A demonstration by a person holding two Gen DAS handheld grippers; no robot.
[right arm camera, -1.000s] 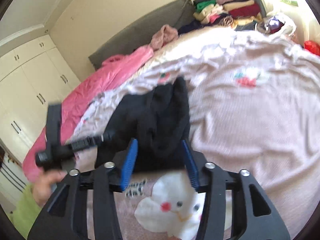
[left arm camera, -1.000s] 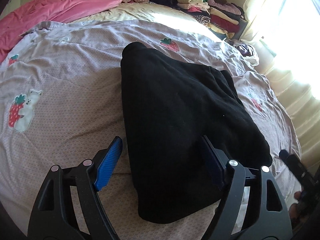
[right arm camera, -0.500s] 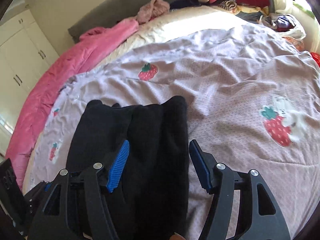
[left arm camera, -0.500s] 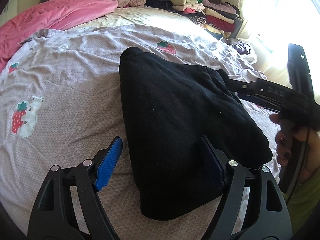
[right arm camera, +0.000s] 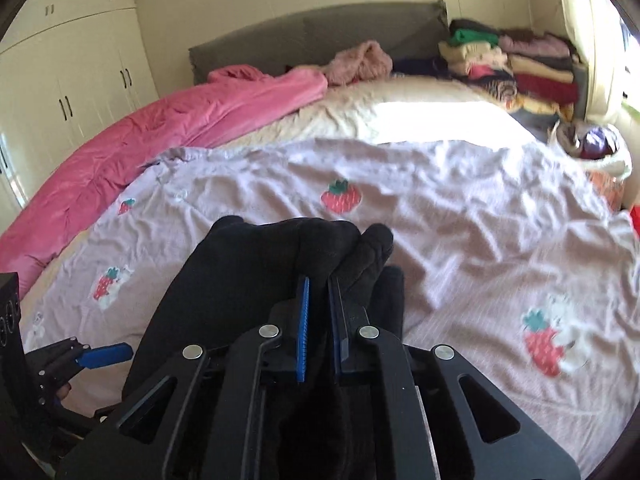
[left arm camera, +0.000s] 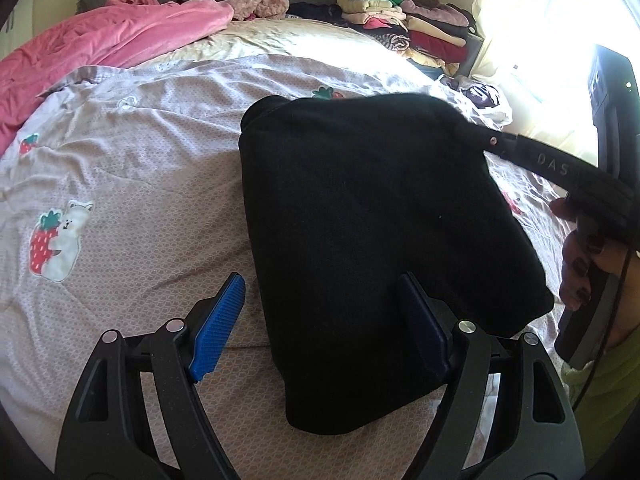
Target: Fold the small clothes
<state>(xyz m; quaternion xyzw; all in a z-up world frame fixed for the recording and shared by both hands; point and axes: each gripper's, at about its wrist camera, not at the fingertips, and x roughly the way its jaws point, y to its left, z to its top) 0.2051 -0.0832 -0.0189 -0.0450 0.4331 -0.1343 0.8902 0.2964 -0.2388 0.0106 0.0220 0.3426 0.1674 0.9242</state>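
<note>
A black garment (left arm camera: 372,240) lies folded on the lilac strawberry-print bedspread (left arm camera: 132,184). My left gripper (left arm camera: 320,284) is open over its near end: the left pad hangs over bare bedspread and the right pad over the cloth, neither pressing. My right gripper (right arm camera: 319,284) is shut on a bunched far edge of the black garment (right arm camera: 248,280). In the left wrist view a person's hand (left arm camera: 580,264) holds the right gripper (left arm camera: 472,134), which comes in from the right and lifts the garment's far right corner off the bed.
A pink blanket (left arm camera: 100,44) lies along the bed's left side. Stacked folded clothes (left arm camera: 404,20) sit at the far right by the grey headboard (right arm camera: 320,36). A bag of clothes (right arm camera: 592,144) is at the right edge. White wardrobe doors (right arm camera: 80,80) stand on the left.
My right gripper swung in over the garment's far right corner, went from open to shut on the cloth and raised it. The left gripper stayed where it was, open.
</note>
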